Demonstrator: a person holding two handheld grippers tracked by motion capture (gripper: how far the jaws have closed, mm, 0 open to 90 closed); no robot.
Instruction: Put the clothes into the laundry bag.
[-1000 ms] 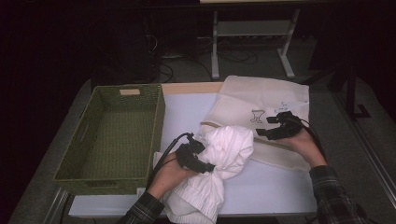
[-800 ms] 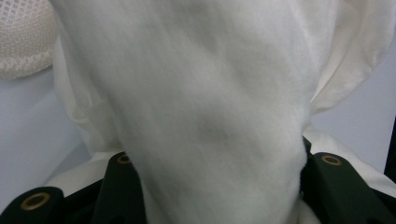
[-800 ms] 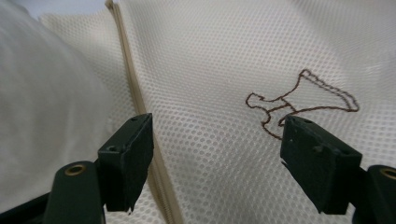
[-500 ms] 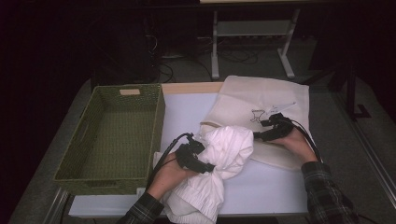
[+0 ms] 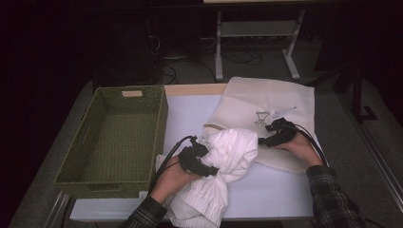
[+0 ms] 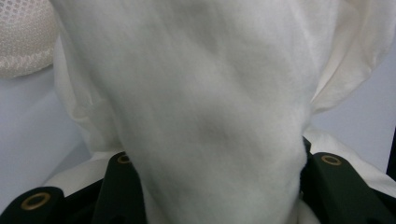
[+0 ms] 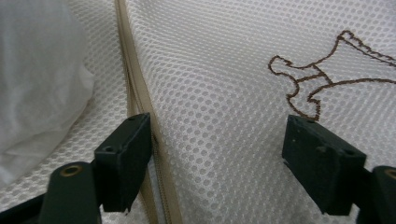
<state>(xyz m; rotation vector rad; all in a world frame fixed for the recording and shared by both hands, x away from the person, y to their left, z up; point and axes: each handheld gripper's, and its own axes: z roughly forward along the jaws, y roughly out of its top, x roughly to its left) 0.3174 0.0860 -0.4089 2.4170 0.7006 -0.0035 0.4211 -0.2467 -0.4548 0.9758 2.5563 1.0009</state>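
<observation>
White crumpled cotton garment (image 5: pixel 223 171) lies bunched on the near part of the pale blue table top (image 5: pixel 190 114), its lower end hanging over the near edge; its upper end sits at the mouth of the cream mesh laundry bag with a brown embroidered figure (image 5: pixel 280 102). In the left gripper view the garment (image 6: pixel 210 116) rises between the two black jaws, cloth filling the gap from jaw to jaw.

Left gripper (image 5: pixel 202 159): held at the left flank of the garment, jaws clamped on a thick fold of the cloth. A black cable loops from it toward the person's forearm.

Right gripper (image 5: pixel 272 137): resting on the mesh bag, just right of the garment and just below the embroidered figure. In the right gripper view the jaws stand spread wide, with bare mesh (image 7: pixel 224 84) between them; the left-hand jaw sits against the bag's tan zip seam (image 7: pixel 137 100), and the brown stitching (image 7: pixel 317 79) lies just above the right-hand jaw. Nothing is gripped.

Green woven rectangular basket (image 5: pixel 78 152): on the left of the table, just beside the left hand, apart from the garment's main bulk. A pale label shows on its far wall.
</observation>
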